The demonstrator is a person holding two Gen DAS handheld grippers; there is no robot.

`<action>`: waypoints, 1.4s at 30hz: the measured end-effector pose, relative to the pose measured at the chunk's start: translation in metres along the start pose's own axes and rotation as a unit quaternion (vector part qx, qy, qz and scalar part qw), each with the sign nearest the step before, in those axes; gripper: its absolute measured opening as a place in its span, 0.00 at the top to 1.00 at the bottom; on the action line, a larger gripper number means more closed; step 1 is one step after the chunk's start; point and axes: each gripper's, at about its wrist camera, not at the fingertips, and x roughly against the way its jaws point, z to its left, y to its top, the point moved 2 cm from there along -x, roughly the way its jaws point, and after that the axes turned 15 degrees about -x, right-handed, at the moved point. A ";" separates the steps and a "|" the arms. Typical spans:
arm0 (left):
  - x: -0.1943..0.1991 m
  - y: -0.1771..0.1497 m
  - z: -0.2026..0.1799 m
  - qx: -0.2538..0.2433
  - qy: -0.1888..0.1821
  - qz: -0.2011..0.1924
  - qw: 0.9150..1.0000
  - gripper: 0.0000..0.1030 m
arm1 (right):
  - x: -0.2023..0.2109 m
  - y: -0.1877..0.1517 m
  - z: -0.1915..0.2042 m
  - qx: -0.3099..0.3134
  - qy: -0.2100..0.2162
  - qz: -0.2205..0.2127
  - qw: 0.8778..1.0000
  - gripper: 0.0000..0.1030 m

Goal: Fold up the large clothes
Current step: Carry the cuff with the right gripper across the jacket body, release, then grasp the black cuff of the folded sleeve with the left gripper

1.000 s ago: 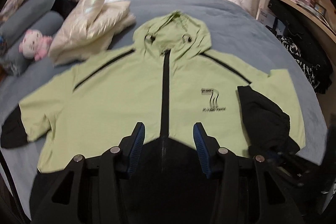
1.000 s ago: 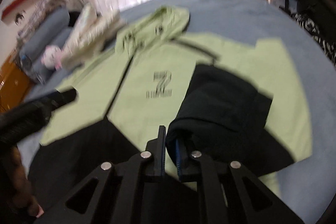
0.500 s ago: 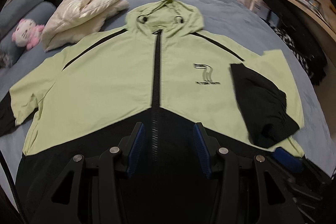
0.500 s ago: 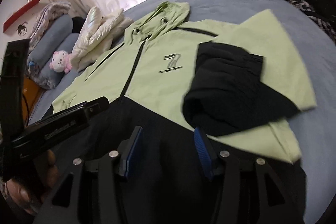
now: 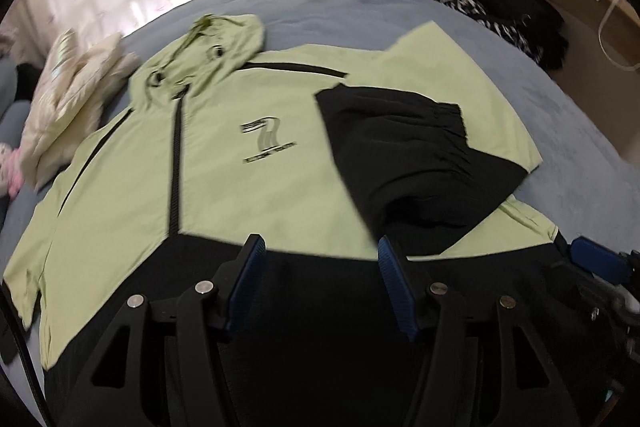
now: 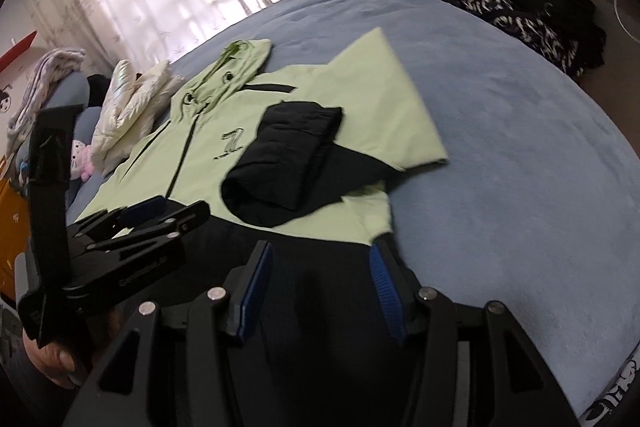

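Jacket first: your light-green hooded zip jacket with the black lower panel (image 5: 248,187) lies face up and spread flat on the blue-grey bedspread (image 6: 500,155), hood pointing toward the curtained window. 1 fold looks done: the black-cuffed sleeve (image 5: 416,155) on your right side lies doubled across the chest, just beside the printed logo. Your left gripper (image 5: 320,281) hovers over the black hem, tongs apart, gripping nothing. Your right gripper (image 6: 318,285) hangs near the hem's right corner, tongs apart and empty too. By my read, you've got the far sleeve, both side panels and the final fold-up left.
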 end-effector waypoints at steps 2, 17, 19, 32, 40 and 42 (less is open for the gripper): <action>-0.008 0.008 -0.008 -0.015 -0.006 0.003 1.000 0.44 | -0.001 -0.002 -0.004 -0.006 0.003 0.003 1.000 0.51; -0.020 0.044 -0.030 -0.068 -0.005 -0.024 0.997 0.95 | -0.006 -0.007 -0.017 -0.033 0.010 0.017 0.999 0.51; -0.006 0.048 -0.014 -0.041 0.001 -0.048 0.998 0.95 | -0.005 -0.008 -0.017 -0.033 0.010 0.017 0.999 0.51; -0.032 -0.076 0.178 0.355 -0.055 0.002 0.933 0.95 | -0.003 -0.005 -0.015 -0.038 0.024 0.019 0.999 0.51; -0.014 -0.066 0.159 0.252 -0.003 -0.001 0.968 0.67 | -0.007 -0.005 0.005 -0.017 0.035 0.021 0.999 0.51; -0.005 -0.045 0.144 0.198 0.008 -0.016 0.980 0.56 | -0.009 -0.006 0.011 -0.015 0.039 0.022 0.999 0.51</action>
